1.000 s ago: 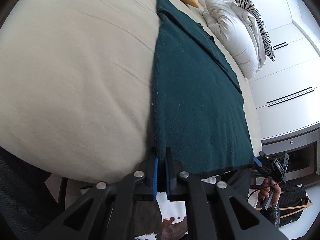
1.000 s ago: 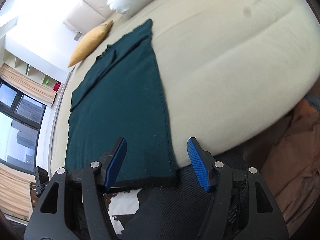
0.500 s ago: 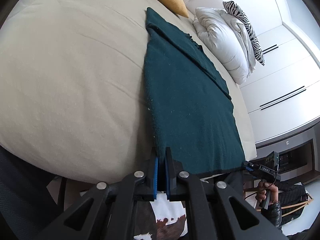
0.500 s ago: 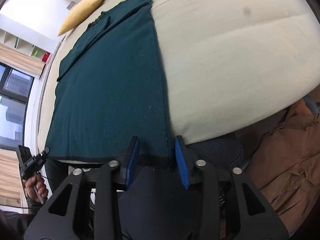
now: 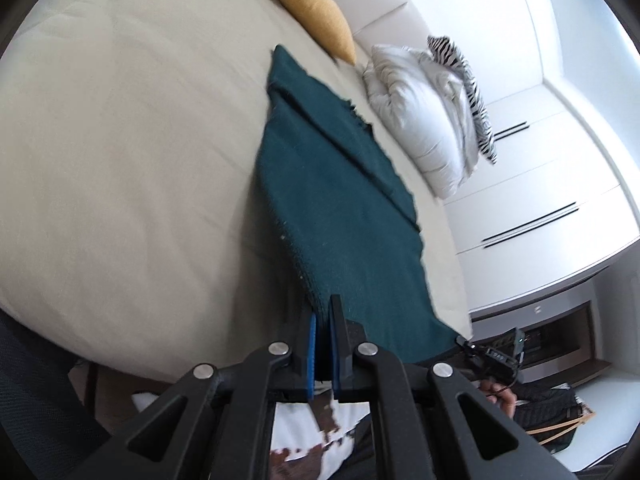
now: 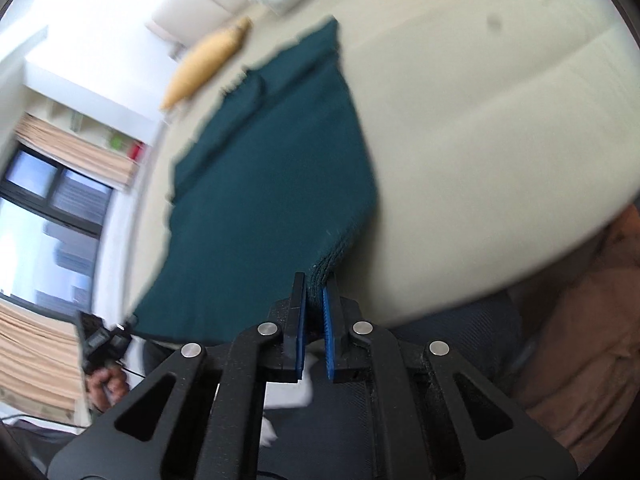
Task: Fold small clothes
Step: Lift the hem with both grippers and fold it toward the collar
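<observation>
Two near corners of the dark green garment (image 5: 340,208) on the cream bed (image 5: 120,160) are pinched: the left hand-held gripper (image 5: 322,312) and the right hand-held gripper (image 6: 314,288) each clamp one, lifting them.

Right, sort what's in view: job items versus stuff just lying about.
Job:
- green cloth
- left tool, shut on one near corner
- right tool, shut on the other near corner

Lying about:
- yellow cushion
- white duvet
- zebra pillow
</observation>
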{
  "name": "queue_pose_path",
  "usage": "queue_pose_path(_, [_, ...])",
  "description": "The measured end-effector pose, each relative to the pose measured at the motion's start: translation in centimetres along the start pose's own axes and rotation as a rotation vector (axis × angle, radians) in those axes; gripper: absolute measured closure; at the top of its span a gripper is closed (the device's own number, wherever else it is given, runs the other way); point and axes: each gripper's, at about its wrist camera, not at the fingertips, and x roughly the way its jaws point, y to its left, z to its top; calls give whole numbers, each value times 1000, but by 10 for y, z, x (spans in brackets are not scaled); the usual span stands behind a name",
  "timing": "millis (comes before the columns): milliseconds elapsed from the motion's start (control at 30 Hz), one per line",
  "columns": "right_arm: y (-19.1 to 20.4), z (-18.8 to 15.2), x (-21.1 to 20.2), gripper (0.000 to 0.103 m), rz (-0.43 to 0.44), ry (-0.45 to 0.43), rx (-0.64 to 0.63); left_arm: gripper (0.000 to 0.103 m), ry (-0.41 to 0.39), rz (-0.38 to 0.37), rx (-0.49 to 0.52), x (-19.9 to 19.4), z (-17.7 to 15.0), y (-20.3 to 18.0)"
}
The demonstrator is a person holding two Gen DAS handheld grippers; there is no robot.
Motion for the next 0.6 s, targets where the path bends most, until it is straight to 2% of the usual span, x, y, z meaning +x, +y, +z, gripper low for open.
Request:
queue_pose_path(100, [11,17,-8,97,108,-84,28,97,-34,-42,2,-4,12,-11])
queue_pose_path(267, [30,50,-10,97,202,-184,55,97,-96,-103,6,-7,48,-26])
queue_pose_path(600, [56,150,29,97,193,-288,64,97,-172,-166,-40,16,136,-32])
